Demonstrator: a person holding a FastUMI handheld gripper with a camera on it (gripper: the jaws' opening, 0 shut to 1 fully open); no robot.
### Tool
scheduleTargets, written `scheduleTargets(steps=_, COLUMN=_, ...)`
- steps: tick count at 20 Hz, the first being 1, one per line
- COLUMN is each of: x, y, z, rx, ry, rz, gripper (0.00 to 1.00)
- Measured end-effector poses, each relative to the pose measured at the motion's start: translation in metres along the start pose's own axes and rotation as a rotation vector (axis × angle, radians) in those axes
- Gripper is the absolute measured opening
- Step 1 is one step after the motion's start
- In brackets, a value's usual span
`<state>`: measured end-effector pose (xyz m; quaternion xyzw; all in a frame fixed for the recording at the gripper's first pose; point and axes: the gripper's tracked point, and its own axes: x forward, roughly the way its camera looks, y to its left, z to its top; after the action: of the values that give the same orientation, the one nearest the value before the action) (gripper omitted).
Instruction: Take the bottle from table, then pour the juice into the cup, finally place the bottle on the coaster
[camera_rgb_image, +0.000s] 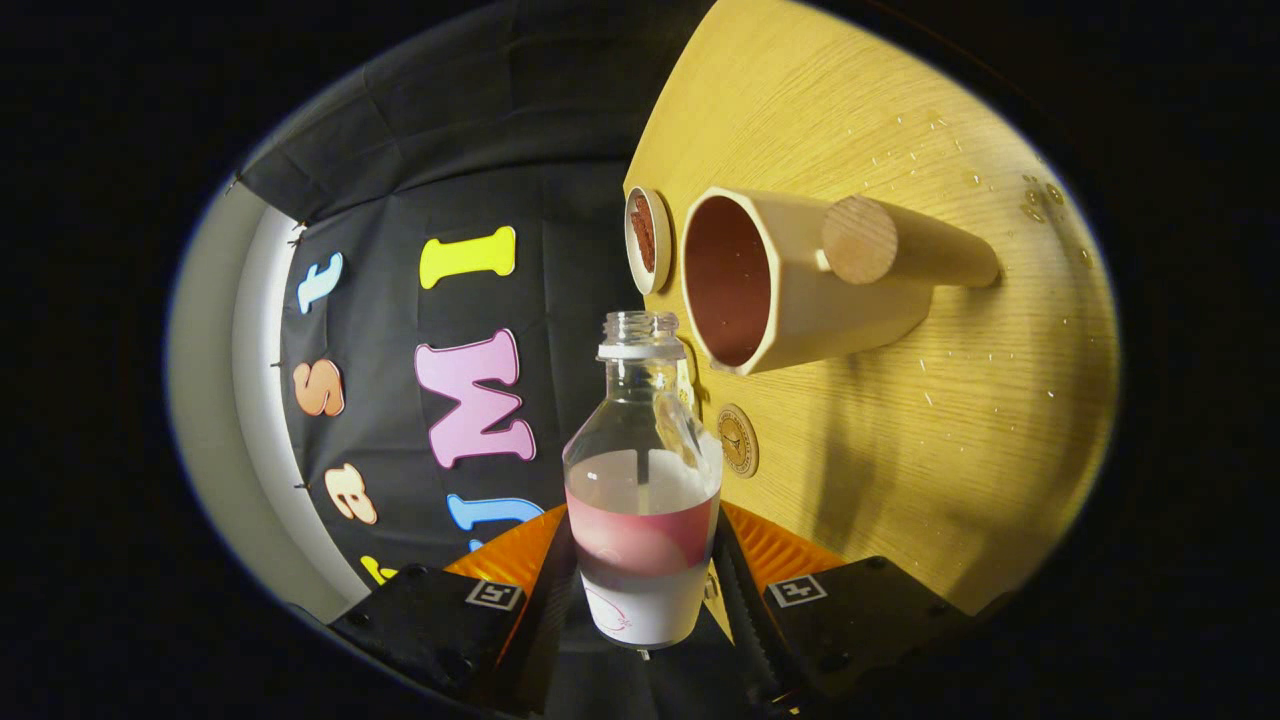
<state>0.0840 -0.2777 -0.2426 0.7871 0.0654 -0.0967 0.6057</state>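
The view is rolled, so the wooden table (900, 420) stands like a wall beside the fingers. My gripper (640, 575) is shut on a clear, uncapped bottle (640, 470) with a white and pink label, both fingers pressing on its lower body. The bottle lies about level with the tabletop. Its open mouth sits just short of the rim of a beige cup (800, 290) with a reddish-brown inside and a round wooden handle. A small round wooden coaster (737, 440) lies on the table just beyond the bottle's shoulder, nearer than the cup. I cannot make out any liquid.
A small round dish (647, 240) with a white rim and brown inside sits beyond the cup at the table's far edge. Drops of liquid (960, 180) speckle the tabletop past the cup. The booth's black cloth wall (450, 200) hangs behind the table.
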Motion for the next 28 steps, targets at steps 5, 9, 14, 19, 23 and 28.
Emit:
scheduleTargets(steps=5, x=0.002, y=0.002, z=-0.003, rx=0.049, ry=0.001, rz=-0.003, gripper=0.74)
scheduleTargets(steps=9, x=0.005, y=0.002, z=-0.004, rx=0.097, ry=-0.007, rz=-0.007, gripper=0.74)
scheduleTargets(steps=14, x=0.004, y=0.006, z=-0.002, rx=0.133, ry=-0.020, rz=-0.006, gripper=0.74)
scheduleTargets(steps=19, x=0.006, y=0.011, z=-0.001, rx=0.171, ry=-0.035, rz=0.006, gripper=0.74)
scheduleTargets(steps=23, x=0.005, y=0.009, z=0.000, rx=0.196, ry=-0.041, rz=0.003, gripper=0.74)
scheduleTargets(steps=28, x=0.012, y=0.012, z=0.001, rx=0.221, ry=-0.045, rz=0.015, gripper=0.74)
